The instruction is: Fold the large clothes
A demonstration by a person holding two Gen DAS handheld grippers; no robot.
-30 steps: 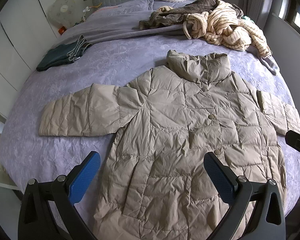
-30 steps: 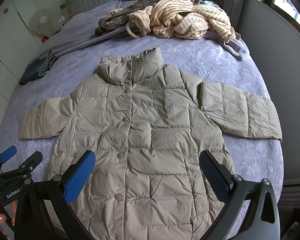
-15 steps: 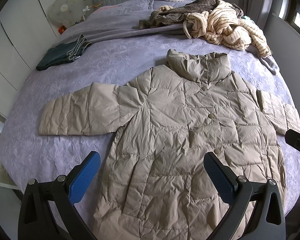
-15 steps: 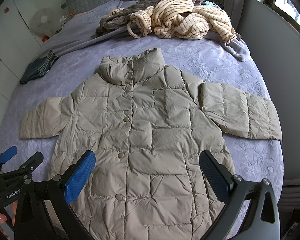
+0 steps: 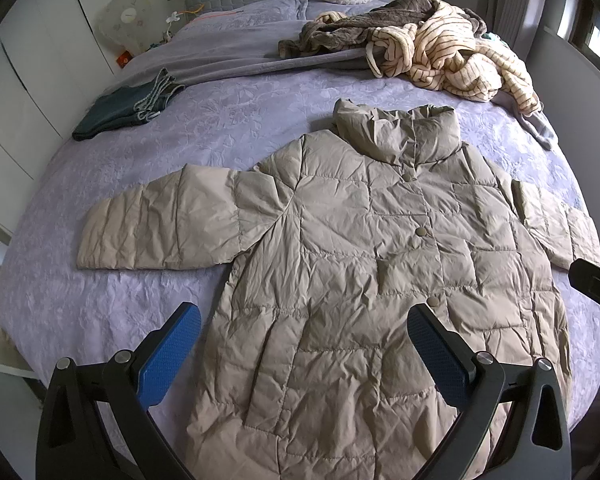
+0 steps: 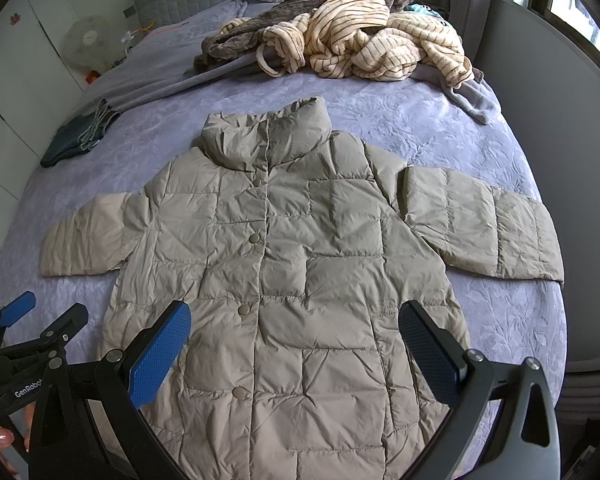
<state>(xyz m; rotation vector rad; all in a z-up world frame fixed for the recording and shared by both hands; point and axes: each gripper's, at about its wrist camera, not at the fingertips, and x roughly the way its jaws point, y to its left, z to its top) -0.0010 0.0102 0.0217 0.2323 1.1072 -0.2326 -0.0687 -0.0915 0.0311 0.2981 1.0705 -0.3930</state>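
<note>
Beige quilted puffer coat (image 5: 364, 264) lies flat, front up and buttoned, on the lavender embossed bedspread (image 5: 228, 116), both sleeves spread sideways and its collar toward the headboard. Left gripper (image 5: 304, 354) hovers over the coat's lower hem, its blue-padded fingers (image 5: 168, 356) spread wide and holding nothing. Right gripper (image 6: 294, 350) hangs above the same lower part, equally wide open and empty. Beyond the collar sits a heap of cream striped fleece clothing (image 6: 364, 44); folded dark teal garment (image 5: 124, 106) rests near the bed's left edge.
</note>
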